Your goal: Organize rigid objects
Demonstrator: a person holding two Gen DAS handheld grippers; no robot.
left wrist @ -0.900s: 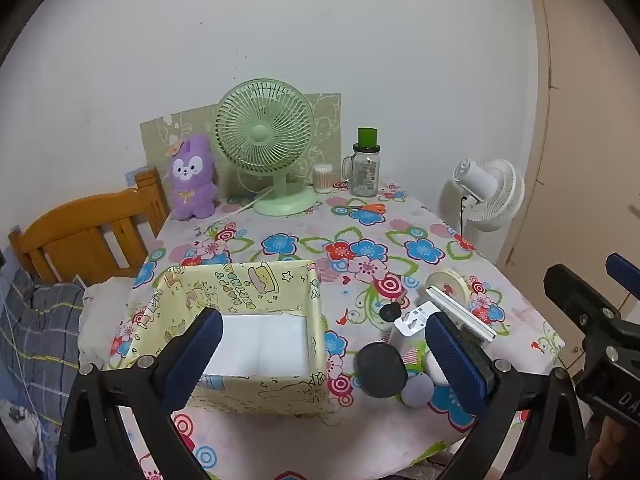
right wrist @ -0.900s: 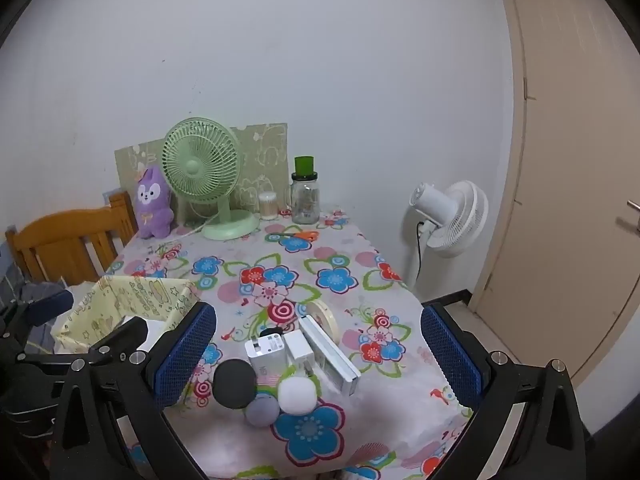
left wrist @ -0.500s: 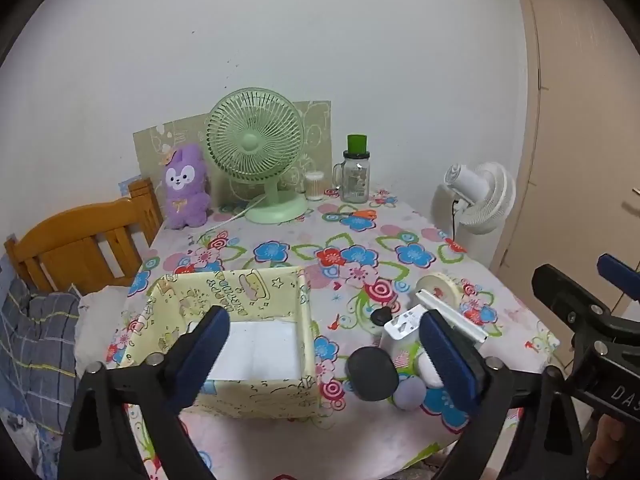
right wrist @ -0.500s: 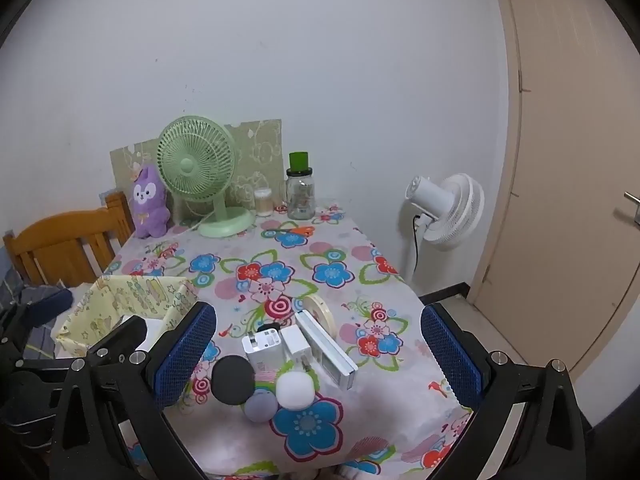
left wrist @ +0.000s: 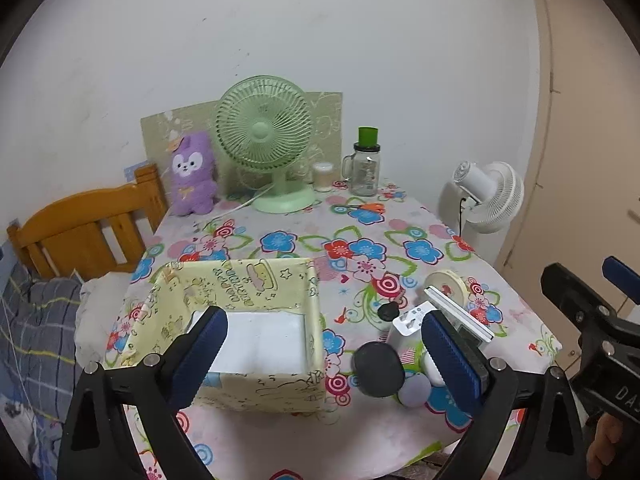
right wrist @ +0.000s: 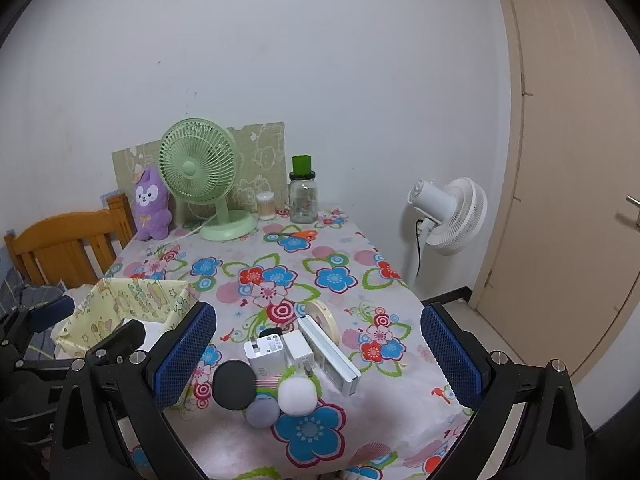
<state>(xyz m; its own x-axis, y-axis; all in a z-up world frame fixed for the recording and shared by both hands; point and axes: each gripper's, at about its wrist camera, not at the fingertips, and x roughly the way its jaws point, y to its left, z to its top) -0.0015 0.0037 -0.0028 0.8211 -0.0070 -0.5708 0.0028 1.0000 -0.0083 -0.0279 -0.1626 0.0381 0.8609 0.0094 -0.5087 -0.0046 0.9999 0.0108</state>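
Observation:
A yellow patterned fabric box (left wrist: 248, 280) with a white bottom stands on the floral table's front left; it also shows in the right wrist view (right wrist: 132, 300). To its right lies a cluster: a black disc (right wrist: 234, 385), a grey ball (right wrist: 262, 411), a white ball (right wrist: 297, 396), white chargers (right wrist: 266, 354), a long white flat device (right wrist: 328, 354) and a tape roll (right wrist: 322, 312). My left gripper (left wrist: 324, 360) is open above the box's front edge. My right gripper (right wrist: 318, 360) is open, hovering before the cluster. Both are empty.
At the table's back stand a green desk fan (left wrist: 266, 140), a purple plush (left wrist: 192, 176), a green-lidded jar (left wrist: 366, 168), a small cotton swab tub (left wrist: 323, 176) and orange scissors (right wrist: 296, 234). A wooden chair (left wrist: 80, 232) is left, a white floor fan (right wrist: 448, 216) and door right.
Both grippers have pulled back and risen slightly from the table; the scene looks a little farther away. Nothing on the table has moved.

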